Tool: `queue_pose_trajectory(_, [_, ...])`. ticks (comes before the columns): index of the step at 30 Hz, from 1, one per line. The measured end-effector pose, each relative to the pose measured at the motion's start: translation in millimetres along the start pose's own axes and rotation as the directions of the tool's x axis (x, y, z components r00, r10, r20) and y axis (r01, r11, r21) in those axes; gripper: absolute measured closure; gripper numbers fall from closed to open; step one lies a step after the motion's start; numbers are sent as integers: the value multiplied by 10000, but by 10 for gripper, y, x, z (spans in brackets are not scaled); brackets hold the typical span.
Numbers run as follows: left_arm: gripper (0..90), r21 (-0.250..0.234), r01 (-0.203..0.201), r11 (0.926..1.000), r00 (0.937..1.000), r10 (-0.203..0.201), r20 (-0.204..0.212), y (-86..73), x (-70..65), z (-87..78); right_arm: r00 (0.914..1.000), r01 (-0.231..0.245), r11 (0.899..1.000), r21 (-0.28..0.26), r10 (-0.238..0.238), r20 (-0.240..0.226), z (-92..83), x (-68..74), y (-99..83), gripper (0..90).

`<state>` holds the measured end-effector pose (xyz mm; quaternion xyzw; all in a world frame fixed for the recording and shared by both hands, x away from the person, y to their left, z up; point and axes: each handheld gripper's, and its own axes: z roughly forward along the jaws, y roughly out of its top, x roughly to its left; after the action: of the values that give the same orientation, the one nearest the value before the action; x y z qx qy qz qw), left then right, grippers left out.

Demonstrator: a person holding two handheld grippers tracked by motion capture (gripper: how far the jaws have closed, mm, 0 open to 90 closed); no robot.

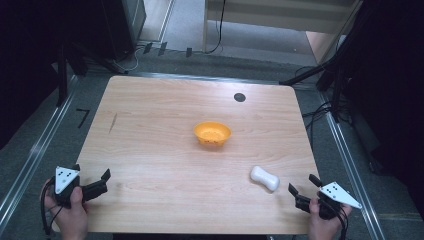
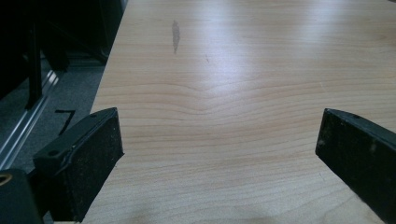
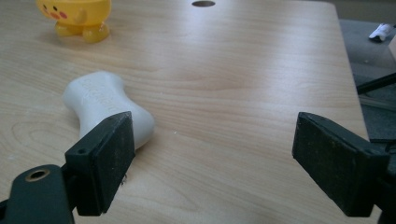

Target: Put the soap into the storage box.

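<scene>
— Well, the biggest thing here is the wooden surface [image 1: 165, 150], pale and rounded at the corners, with a small dark hole [image 1: 239, 97] near its far edge.

— And on it?

— A yellow bowl [image 1: 212, 133] sits about in the middle, upright. From the right gripper view it has a little face painted on its side and stubby feet. Nearer the person, toward the right, lies a white bone-shaped piece [image 1: 265, 178], flat on the wood and well apart from the bowl.

— Where are the hands?

— Both at the near edge. The left gripper [image 1: 102, 181] is over the near left corner, the person's left hand [image 1: 72, 212] wrapped round its handle, jaws spread wide with only bare wood between them.

— And the other?

— The right gripper [image 1: 302, 187] is held by the right hand [image 1: 322, 222] at the near right corner, pointing toward the white piece. Its jaws stand wide too, nothing gripped; the white piece lies just beyond the tip of one jaw, near it but not between the pads.
</scene>
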<state>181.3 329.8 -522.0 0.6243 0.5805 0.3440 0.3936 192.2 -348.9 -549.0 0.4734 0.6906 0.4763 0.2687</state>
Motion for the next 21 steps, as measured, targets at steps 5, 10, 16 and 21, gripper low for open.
queue_pose_trajectory(5, [12, -24, 74, 10000, 10000, -74, 42, -1, 6, -5, 9964, -246, 9985, 481, 283, -797, 12, -77, 12, 146])
queue_pose_trajectory(10, [12, -4, 134, 9999, 9999, -134, 32, 0, 11, -4, 9970, 330, 9847, 1711, -206, -741, 59, -116, 116, 152])
queue_pose_trajectory(16, [12, 14, 100, 9999, 9999, -100, 31, 2, 10, 1, 9860, 1505, 9365, 3167, -1188, -1173, 158, -88, 289, 148])
queue_pose_trajectory(21, [12, 38, 79, 10000, 10000, -79, 41, 2, 13, 3, 9727, 2206, 8907, 3975, -1710, -1567, 243, -50, 468, 147])
